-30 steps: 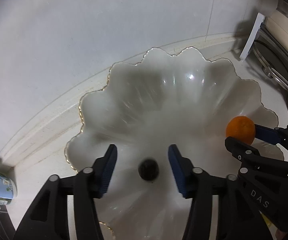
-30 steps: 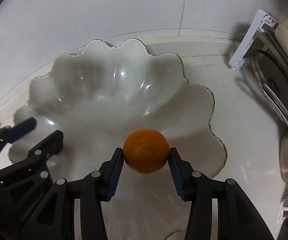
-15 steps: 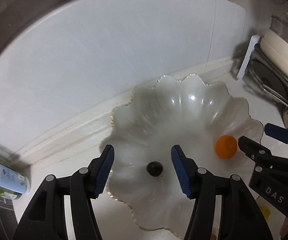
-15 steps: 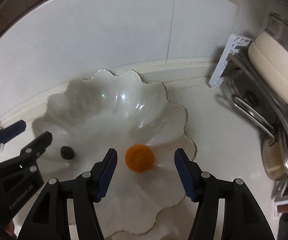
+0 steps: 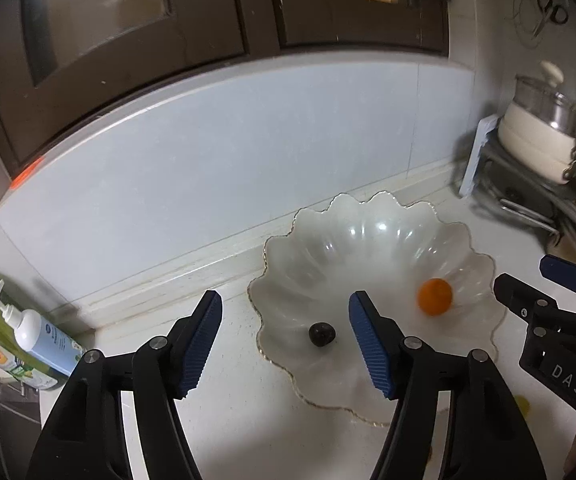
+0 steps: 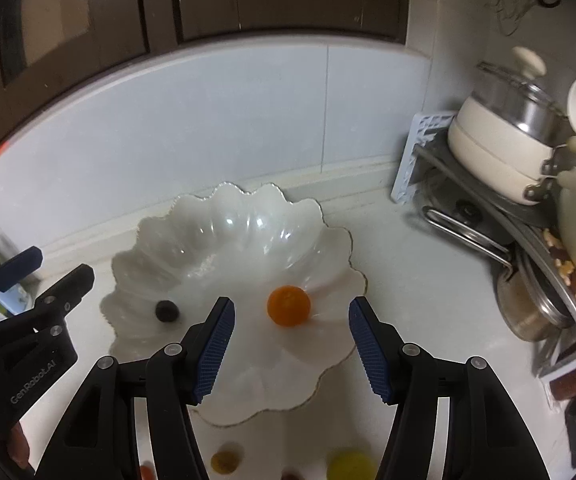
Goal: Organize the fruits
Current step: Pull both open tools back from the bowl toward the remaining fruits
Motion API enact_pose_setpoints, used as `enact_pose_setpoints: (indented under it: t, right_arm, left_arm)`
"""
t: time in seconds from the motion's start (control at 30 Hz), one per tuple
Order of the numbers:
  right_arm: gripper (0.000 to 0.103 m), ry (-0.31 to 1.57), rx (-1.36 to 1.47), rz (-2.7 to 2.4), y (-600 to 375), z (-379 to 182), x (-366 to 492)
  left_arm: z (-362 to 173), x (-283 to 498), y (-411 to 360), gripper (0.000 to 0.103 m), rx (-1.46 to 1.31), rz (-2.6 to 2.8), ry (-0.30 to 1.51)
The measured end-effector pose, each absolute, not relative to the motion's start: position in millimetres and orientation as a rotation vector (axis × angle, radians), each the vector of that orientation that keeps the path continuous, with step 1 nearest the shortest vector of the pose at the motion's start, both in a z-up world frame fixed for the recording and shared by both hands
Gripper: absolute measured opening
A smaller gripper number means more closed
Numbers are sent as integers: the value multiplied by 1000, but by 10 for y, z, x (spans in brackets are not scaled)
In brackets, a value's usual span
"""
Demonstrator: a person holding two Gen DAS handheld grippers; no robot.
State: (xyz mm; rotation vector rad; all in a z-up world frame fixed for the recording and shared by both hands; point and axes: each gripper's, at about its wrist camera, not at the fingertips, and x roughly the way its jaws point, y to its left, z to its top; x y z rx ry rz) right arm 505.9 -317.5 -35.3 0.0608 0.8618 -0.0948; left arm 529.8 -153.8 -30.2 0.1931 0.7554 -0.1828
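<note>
A white scalloped bowl [image 5: 272, 248] [image 6: 128, 256] sits on the pale counter against the wall. An orange [image 5: 435, 297] [image 6: 289, 305] lies inside it on the right. A small dark round fruit [image 5: 322, 334] [image 6: 167, 311] lies inside it on the left. My left gripper [image 5: 285, 300] [image 6: 61, 264] hovers above the bowl's left part, its jaws opening with nothing between them. Above the orange, my right gripper [image 6: 292, 305] [image 5: 524, 274] is open and holds nothing.
A pump bottle [image 5: 36, 336] and a green bottle stand at the far left. A rack with a cream pot [image 6: 504, 152], lids and pans fills the right. Loose fruits lie on the counter before the bowl, among them a yellow one [image 6: 350, 464] and a brownish one [image 6: 224, 458].
The right gripper let go of the orange, which now rests in the bowl. Both grippers rose and drew back from the bowl, tilting up. The left jaws widened.
</note>
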Motion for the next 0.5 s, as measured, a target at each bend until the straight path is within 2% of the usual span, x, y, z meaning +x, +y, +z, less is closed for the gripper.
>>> enact_pose_setpoints:
  t: [0.27,0.33,0.5]
  right_arm:
    - [61,804,53,-100,-3054,-182,4659]
    - [61,790,57,-96,-3018,-145,4553]
    - [61,759,52,-91,-2943,-50,4319]
  left_arm:
    - [-189,4952,-1370,66,182,-195,696]
    - [-163,4871,-1318,71,175,-208,688]
    - [-87,4656,-1186,74,156,-226,662]
